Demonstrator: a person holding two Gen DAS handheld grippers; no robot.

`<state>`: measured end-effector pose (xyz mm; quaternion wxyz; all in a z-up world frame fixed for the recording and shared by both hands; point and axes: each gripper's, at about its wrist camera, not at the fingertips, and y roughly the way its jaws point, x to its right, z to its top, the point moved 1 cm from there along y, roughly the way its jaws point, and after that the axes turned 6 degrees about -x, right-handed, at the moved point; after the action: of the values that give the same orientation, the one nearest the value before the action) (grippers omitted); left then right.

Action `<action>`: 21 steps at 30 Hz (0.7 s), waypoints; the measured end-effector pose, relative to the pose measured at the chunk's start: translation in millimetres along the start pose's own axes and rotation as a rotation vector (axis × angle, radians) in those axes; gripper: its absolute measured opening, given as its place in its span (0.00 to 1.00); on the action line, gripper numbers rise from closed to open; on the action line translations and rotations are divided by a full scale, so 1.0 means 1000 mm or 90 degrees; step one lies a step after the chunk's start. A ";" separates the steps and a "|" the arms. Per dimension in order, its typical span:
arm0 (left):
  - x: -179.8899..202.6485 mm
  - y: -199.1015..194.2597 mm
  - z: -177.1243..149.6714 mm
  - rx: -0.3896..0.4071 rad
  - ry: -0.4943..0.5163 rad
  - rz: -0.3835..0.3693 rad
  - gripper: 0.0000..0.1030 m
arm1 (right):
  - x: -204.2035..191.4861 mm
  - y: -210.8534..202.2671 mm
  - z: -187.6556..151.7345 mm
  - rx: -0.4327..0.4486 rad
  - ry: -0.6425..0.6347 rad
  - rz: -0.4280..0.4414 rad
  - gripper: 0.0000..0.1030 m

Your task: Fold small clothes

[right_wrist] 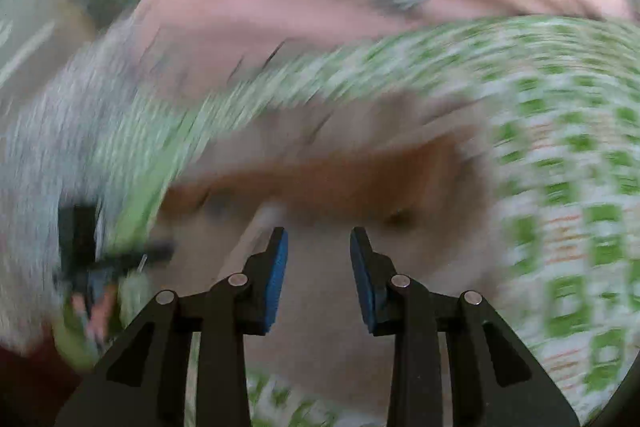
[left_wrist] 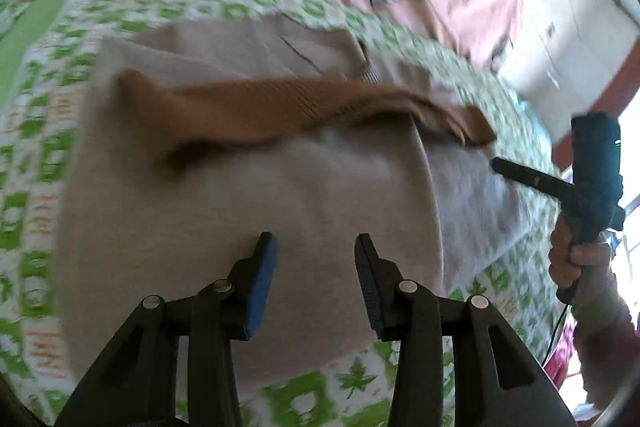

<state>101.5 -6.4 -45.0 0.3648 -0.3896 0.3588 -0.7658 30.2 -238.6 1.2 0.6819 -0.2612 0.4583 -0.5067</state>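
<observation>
The beige garment (left_wrist: 248, 211) on the bed (left_wrist: 40, 227) looks soft and limp; both tools (left_wrist: 314, 247) (right_wrist: 319, 241) hang apart above it, its corners the likeliest hold.

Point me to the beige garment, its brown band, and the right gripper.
beige garment (left_wrist: 248, 227), left wrist view, flat front panel.
brown band (left_wrist: 280, 109), left wrist view, middle of the ribbed strip.
right gripper (right_wrist: 319, 239), right wrist view, midway between the open fingertips.

Matt beige cloth garment (left_wrist: 248, 211), ribbed brown trim (left_wrist: 280, 107)
</observation>
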 end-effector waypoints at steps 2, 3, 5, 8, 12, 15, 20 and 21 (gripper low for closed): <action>0.003 0.014 0.008 -0.020 0.018 0.025 0.40 | -0.018 0.025 0.001 -0.055 -0.070 -0.006 0.33; 0.001 0.016 0.012 -0.023 0.021 0.025 0.40 | -0.020 0.034 0.003 -0.074 -0.085 -0.016 0.33; -0.010 0.019 0.029 -0.021 0.020 0.025 0.36 | -0.020 0.047 0.013 -0.095 -0.105 -0.040 0.33; -0.039 0.019 0.060 -0.007 -0.003 0.050 0.26 | 0.003 0.059 0.044 -0.088 -0.099 -0.088 0.33; -0.089 0.016 0.099 0.028 -0.058 0.138 0.23 | 0.055 0.066 0.085 -0.030 -0.022 -0.178 0.33; -0.122 0.012 0.115 0.061 -0.106 0.134 0.19 | 0.107 0.052 0.102 0.058 0.117 -0.174 0.32; -0.135 0.003 0.113 0.090 -0.138 0.120 0.16 | 0.132 0.026 0.097 0.130 0.223 -0.148 0.33; -0.133 -0.004 0.107 0.095 -0.140 0.124 0.16 | 0.124 0.023 0.096 0.133 0.212 -0.160 0.33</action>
<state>249.3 78.7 -39.8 0.5021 -0.4062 0.2950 -0.7042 134.1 -356.6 -19.7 0.5520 -0.1566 0.4733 -0.6684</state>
